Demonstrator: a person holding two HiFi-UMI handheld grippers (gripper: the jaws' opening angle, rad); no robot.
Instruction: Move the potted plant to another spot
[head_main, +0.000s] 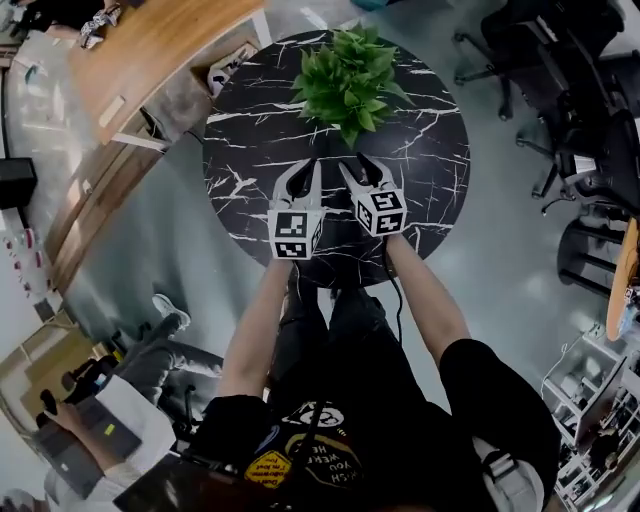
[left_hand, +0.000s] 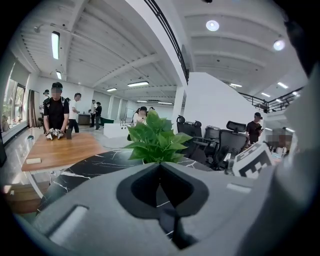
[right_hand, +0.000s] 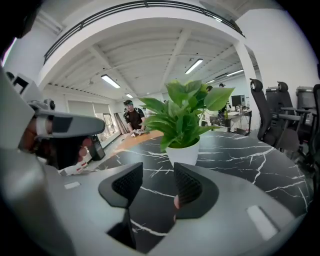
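Note:
The potted plant (head_main: 348, 80), green leaves in a small white pot (right_hand: 183, 152), stands on the far part of the round black marble table (head_main: 250, 140). Both grippers hover over the table's near half, side by side and pointing at the plant, a short way from it. My left gripper (head_main: 312, 163) is shut, its fingertips meeting with nothing between them; the plant (left_hand: 157, 137) shows just beyond them. My right gripper (head_main: 355, 163) is open, and only bare tabletop shows between its jaws (right_hand: 158, 175). In the right gripper view the pot stands straight ahead, apart from the fingertips.
A wooden table (head_main: 150, 50) adjoins the marble one at the far left, with people (left_hand: 56, 112) standing by it. Black office chairs (head_main: 560, 60) are at the right. A seated person (head_main: 110, 400) is at the lower left, and a shelf unit (head_main: 600, 400) at the lower right.

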